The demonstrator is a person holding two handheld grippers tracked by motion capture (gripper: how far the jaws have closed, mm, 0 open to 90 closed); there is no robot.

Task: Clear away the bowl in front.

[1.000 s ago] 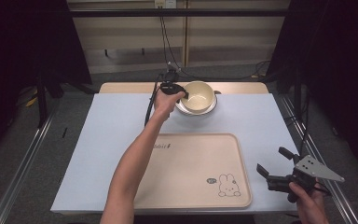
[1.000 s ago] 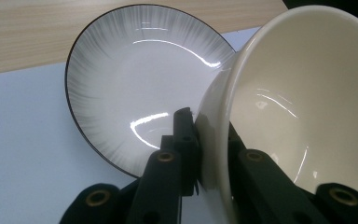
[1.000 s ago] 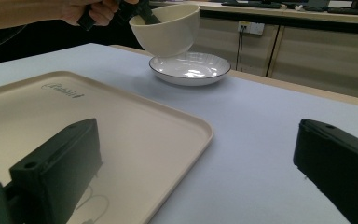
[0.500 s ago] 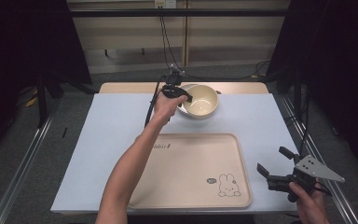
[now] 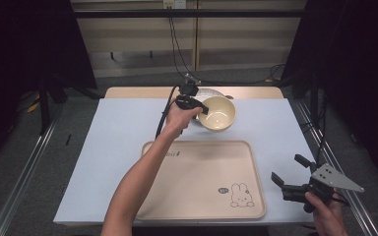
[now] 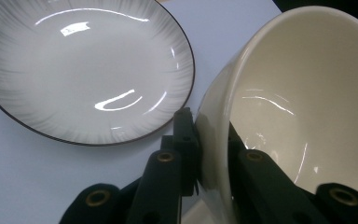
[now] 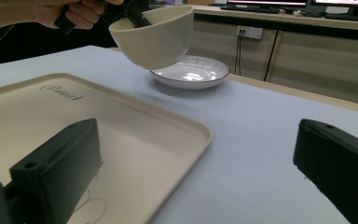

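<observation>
A cream bowl (image 5: 219,113) hangs tilted in the air just beyond the tray's far edge. My left gripper (image 5: 203,109) is shut on its rim, one jaw inside the bowl (image 6: 307,102) and one outside. Behind it, a white plate with a dark rim (image 6: 79,70) lies on the table at the far edge (image 5: 207,92); it is empty. From the right gripper view the bowl (image 7: 151,35) floats above the plate (image 7: 189,71). My right gripper (image 5: 290,174) is held open and empty near the table's front right corner.
A large cream tray with a bunny print (image 5: 197,182) lies on the light blue mat (image 5: 118,147) toward the front; its near corner (image 7: 177,126) is close to my right gripper. Metal rails run along both sides of the table.
The left gripper has lifted the bowl off the plate and carried it toward the tray, slightly to the right. The right gripper has stayed still.
</observation>
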